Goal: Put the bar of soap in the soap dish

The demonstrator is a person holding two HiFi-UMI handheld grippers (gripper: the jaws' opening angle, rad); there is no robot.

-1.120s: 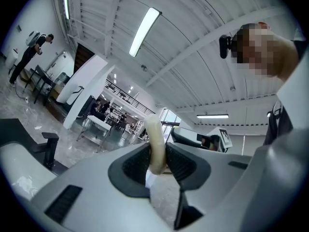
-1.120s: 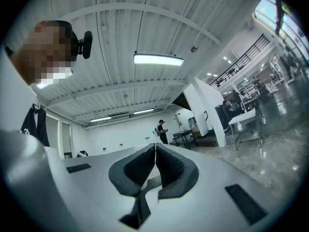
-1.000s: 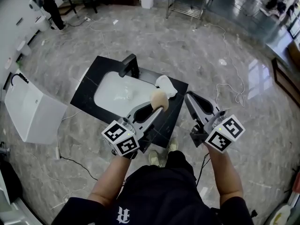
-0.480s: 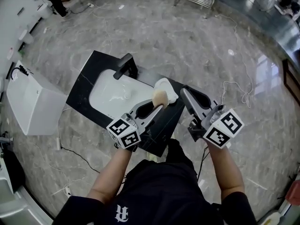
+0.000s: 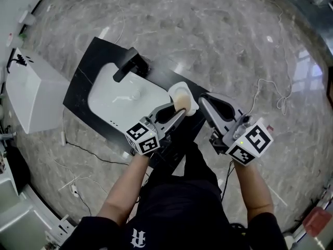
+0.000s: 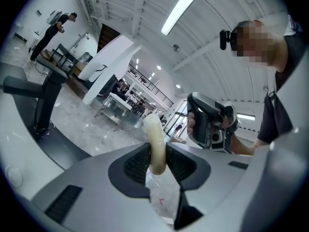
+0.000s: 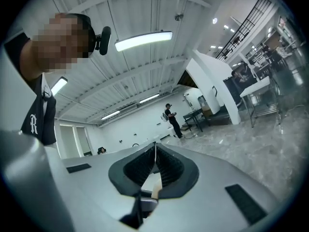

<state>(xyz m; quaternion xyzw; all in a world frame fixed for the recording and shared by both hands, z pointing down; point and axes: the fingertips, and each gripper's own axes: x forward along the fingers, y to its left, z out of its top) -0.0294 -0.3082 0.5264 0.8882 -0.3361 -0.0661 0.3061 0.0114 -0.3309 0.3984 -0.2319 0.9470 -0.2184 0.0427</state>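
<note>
My left gripper (image 5: 179,110) is shut on a cream bar of soap (image 5: 181,99), held right over the white soap dish (image 5: 191,104) at the right end of the black counter (image 5: 84,72). In the left gripper view the bar of soap (image 6: 155,139) stands on edge between the jaws of the left gripper (image 6: 157,154), which tilt upward. My right gripper (image 5: 204,101) hovers just right of the dish, jaws shut on nothing. The right gripper (image 7: 155,159) view shows its tips touching and points at the ceiling.
A white basin (image 5: 122,99) is sunk in the counter, with a black faucet (image 5: 129,63) at its far side. A white box (image 5: 28,92) stands on the marble floor at the left. Cables (image 5: 270,95) trail on the floor to the right.
The left gripper has carried the soap forward and to the right, from above the counter's front edge to over the soap dish. The right gripper stayed beside it, shut.
</note>
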